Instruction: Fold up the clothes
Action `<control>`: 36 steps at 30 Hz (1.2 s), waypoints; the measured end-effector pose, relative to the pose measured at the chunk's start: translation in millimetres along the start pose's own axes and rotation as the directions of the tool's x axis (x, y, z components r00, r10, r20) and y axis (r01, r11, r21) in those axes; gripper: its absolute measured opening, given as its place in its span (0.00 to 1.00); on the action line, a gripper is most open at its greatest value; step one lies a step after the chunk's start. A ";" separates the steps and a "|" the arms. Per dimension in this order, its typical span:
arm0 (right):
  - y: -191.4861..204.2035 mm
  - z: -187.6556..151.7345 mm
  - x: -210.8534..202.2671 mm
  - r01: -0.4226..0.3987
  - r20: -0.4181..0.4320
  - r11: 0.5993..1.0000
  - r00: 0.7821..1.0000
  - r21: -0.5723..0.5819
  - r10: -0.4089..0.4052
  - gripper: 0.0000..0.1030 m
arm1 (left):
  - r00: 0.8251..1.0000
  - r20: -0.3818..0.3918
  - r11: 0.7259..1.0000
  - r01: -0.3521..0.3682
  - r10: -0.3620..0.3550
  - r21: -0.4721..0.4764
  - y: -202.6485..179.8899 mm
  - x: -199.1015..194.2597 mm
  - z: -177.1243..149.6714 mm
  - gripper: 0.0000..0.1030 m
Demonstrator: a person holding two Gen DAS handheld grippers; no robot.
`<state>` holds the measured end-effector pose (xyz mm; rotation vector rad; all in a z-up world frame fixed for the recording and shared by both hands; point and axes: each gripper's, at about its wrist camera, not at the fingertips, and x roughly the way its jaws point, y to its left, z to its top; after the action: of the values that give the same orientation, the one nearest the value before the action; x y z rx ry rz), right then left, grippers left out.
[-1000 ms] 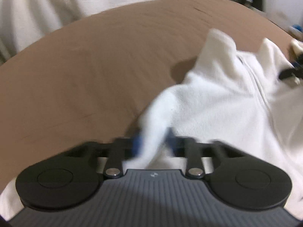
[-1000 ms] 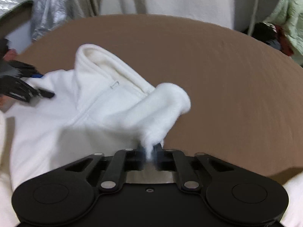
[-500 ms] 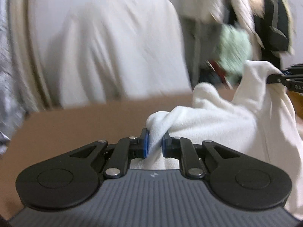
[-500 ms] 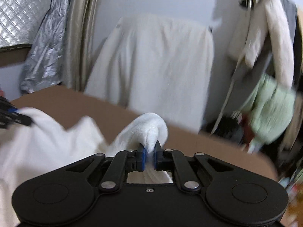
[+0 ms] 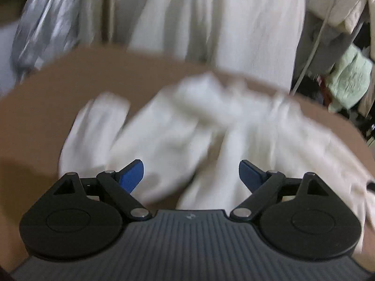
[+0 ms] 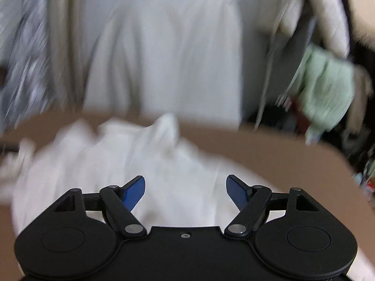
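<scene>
A white fleece garment lies crumpled on the brown table, blurred by motion. In the left wrist view my left gripper is open above the near part of it, nothing between its blue pads. The right wrist view shows the same white fleece garment spread on the brown table. My right gripper hangs open over it with the blue pads wide apart and empty.
Behind the table hangs a white sheet with silvery foil to its left. A pale green cloth and other hanging clothes crowd the right side. Bare brown tabletop lies right of the garment.
Both grippers were shut on lifted folds of the fleece. Now both have opened and let go, and the garment lies on the table ahead of them.
</scene>
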<state>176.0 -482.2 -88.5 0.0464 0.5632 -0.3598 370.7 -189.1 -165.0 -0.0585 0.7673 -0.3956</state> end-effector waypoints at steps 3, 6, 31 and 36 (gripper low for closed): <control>5.5 -67.8 -24.1 -0.102 -0.078 0.995 0.992 -0.023 0.100 0.78 | 0.996 0.003 0.996 -0.086 0.086 0.014 9.7 -29.2 -38.0 0.85; 9.6 -86.0 -46.0 -0.181 -0.083 0.984 0.980 -0.001 0.180 0.78 | 0.999 -0.007 0.998 -0.048 0.048 -0.031 15.4 -54.9 -53.3 0.85; -23.9 -119.6 -78.0 0.333 -0.059 0.939 0.939 -0.090 -0.339 0.08 | 0.981 0.171 0.986 0.062 -0.089 0.157 -24.8 -48.3 -90.7 0.84; -40.3 -143.5 -74.9 0.335 -0.114 0.942 0.936 -0.010 -0.334 0.08 | 0.959 0.188 0.968 0.178 -0.211 0.178 -47.1 -50.3 -76.8 0.84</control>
<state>29.6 -475.8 -168.0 -0.0207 0.6850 -0.6962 269.9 -207.0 -177.9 -0.0246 0.5239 -0.6283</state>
